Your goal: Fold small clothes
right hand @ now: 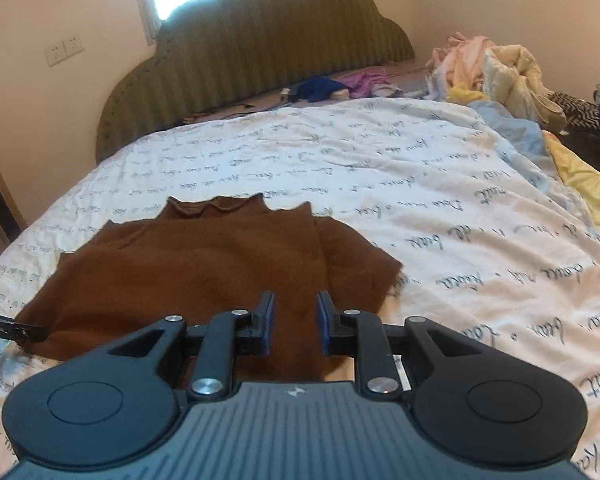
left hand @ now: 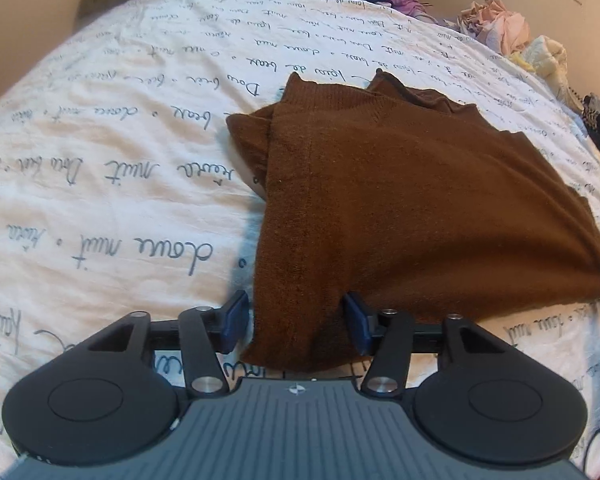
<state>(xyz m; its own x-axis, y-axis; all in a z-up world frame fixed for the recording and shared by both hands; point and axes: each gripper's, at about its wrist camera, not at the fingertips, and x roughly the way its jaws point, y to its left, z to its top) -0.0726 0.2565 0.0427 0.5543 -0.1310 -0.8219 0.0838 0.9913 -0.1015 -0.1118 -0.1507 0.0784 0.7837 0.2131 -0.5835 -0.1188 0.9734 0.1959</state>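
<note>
Left gripper (left hand: 296,320), jaws standing apart.
Brown sweater (left hand: 400,200) corner hanging between them, over printed sheet (left hand: 100,160).

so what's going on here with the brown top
A person is folding a brown top on a bed, with a gripper in each hand. The top lies partly folded, its sides turned in. The left gripper is open around the near hem, with cloth between its fingers. The right gripper is also at the near hem, its fingers apart over the cloth. Neither has closed on it yet. More clothes are piled at the bed's far side.
</note>
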